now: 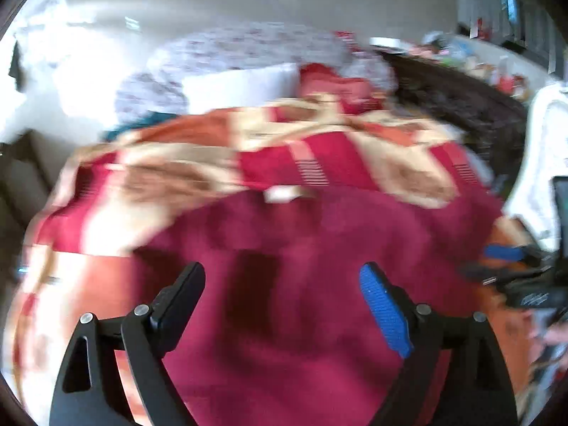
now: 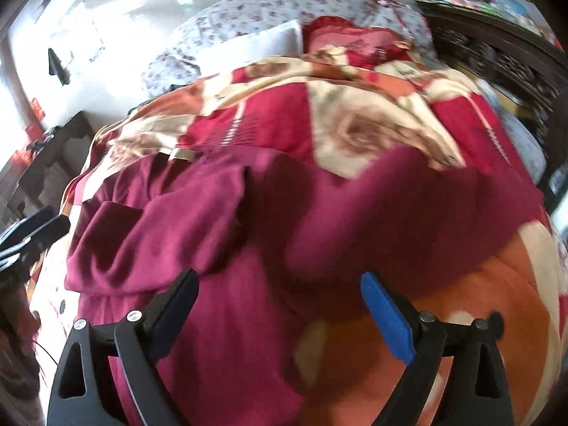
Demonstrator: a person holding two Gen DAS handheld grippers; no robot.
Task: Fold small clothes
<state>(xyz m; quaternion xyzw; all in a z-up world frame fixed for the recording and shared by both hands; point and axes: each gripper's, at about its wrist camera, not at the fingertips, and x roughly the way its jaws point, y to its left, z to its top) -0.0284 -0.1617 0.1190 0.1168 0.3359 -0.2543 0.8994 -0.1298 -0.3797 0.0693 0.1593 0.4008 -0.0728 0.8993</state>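
Observation:
A maroon garment (image 1: 301, 277) lies spread on a red, orange and cream floral blanket (image 1: 170, 163). Its white neck label (image 1: 284, 194) is at the far edge. My left gripper (image 1: 282, 284) is open and empty just above the cloth. In the right wrist view the same garment (image 2: 220, 220) lies rumpled, with a folded part at the left. My right gripper (image 2: 278, 287) is open and empty over its near edge. The right gripper also shows at the right edge of the left wrist view (image 1: 511, 259). The left gripper shows at the left edge of the right wrist view (image 2: 35, 230). Both views are motion-blurred.
Behind the blanket lie a white pillow (image 2: 255, 46), a red cushion (image 2: 348, 35) and floral bedding (image 2: 269, 3). A dark carved headboard (image 2: 497, 46) runs along the right. A white cloth (image 1: 546, 149) hangs at the far right.

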